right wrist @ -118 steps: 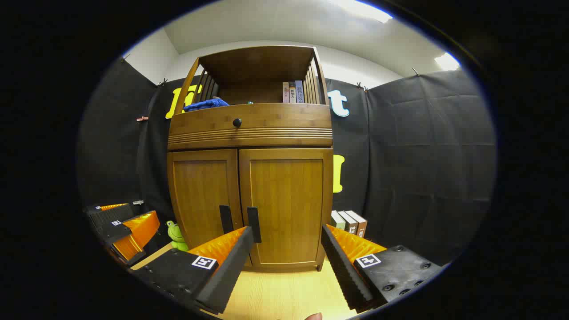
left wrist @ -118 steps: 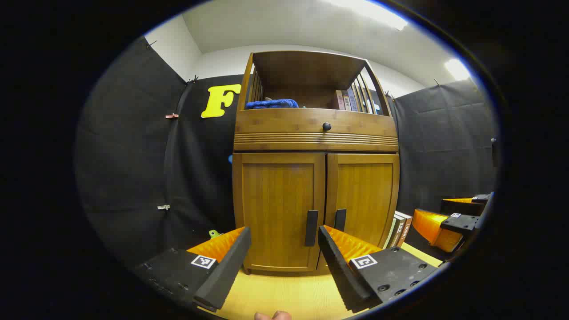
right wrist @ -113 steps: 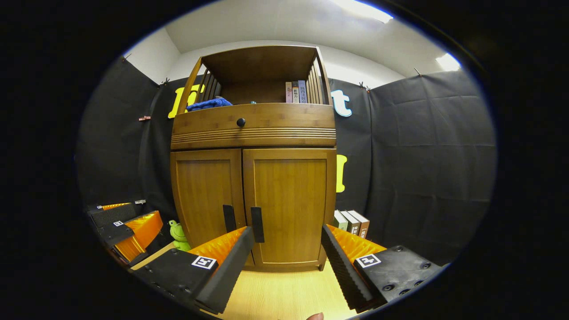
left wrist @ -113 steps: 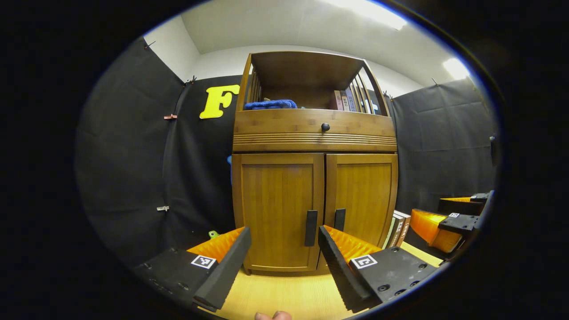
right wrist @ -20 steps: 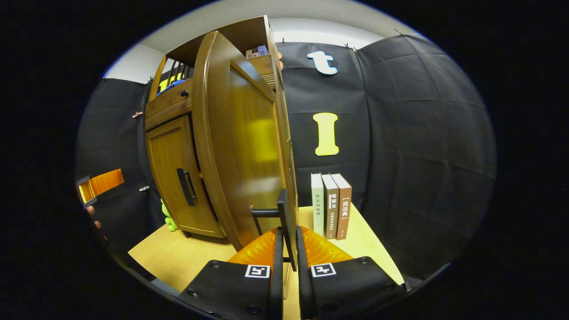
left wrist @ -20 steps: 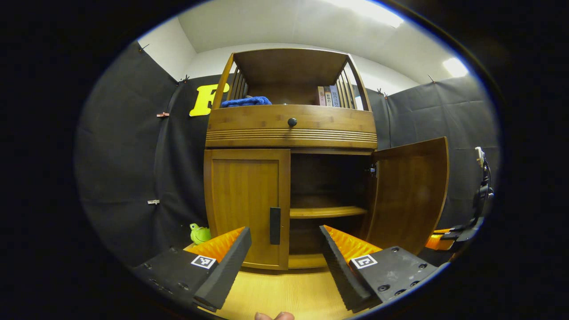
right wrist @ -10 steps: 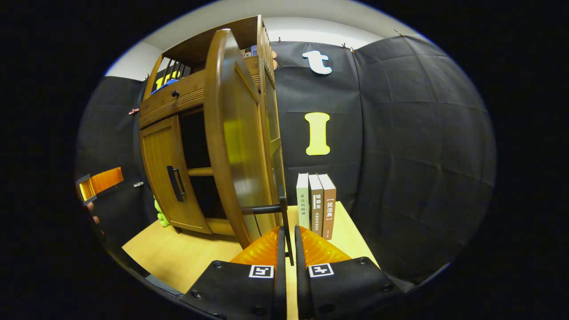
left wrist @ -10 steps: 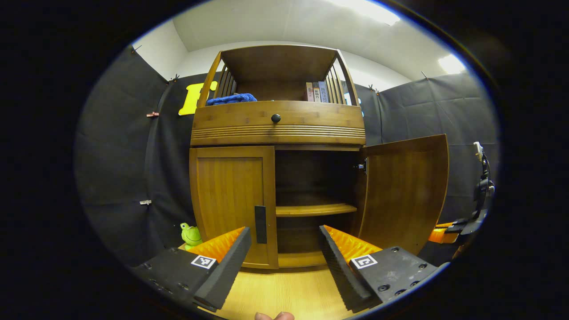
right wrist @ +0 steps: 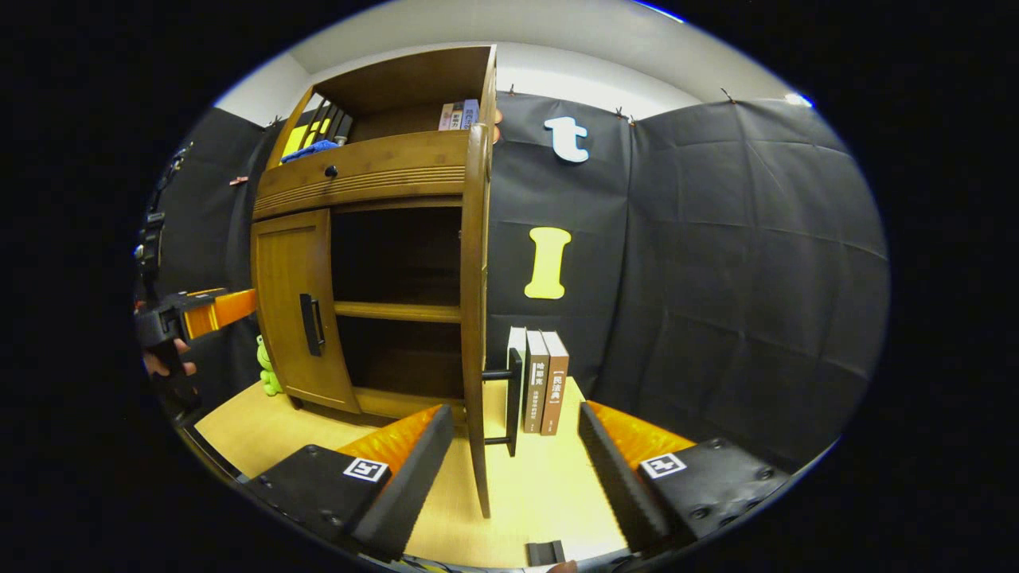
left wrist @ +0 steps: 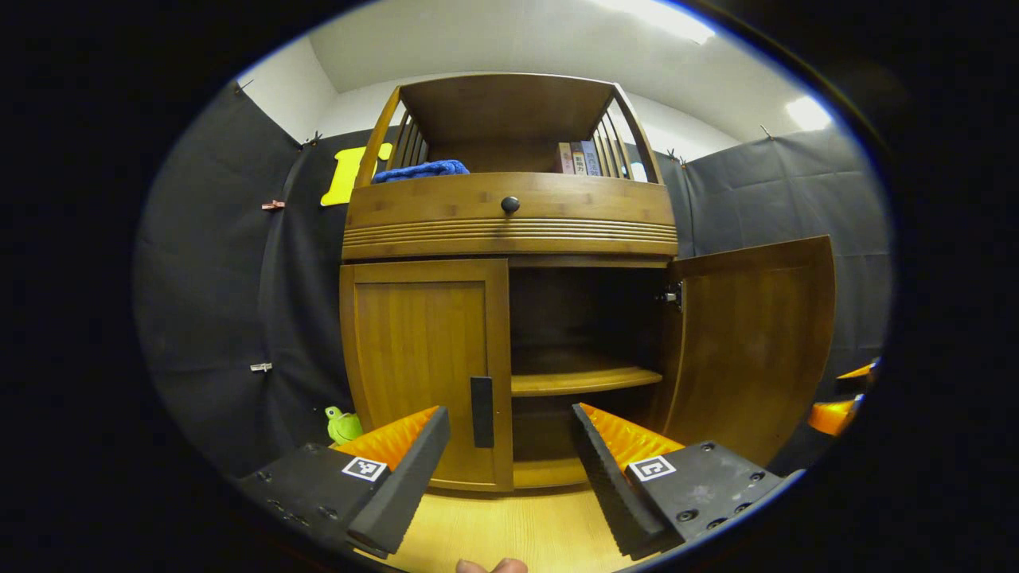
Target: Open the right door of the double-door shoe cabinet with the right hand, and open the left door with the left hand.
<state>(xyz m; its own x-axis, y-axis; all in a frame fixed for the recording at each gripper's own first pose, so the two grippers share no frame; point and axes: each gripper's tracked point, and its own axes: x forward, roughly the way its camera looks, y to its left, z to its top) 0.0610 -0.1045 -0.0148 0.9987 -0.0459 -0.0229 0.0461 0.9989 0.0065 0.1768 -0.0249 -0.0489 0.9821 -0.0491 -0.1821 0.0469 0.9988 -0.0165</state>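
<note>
Right gripper view: right door (right wrist: 475,318) open, right claw (right wrist: 513,469) spread.

The shoe cabinet (left wrist: 509,231) is glossy grained wood; the table (right wrist: 525,485) is pale matt wood.

Right door (right wrist: 475,318) swung fully open — right gripper (right wrist: 513,469) has let go of handle (right wrist: 512,402), jaws now apart.
</note>
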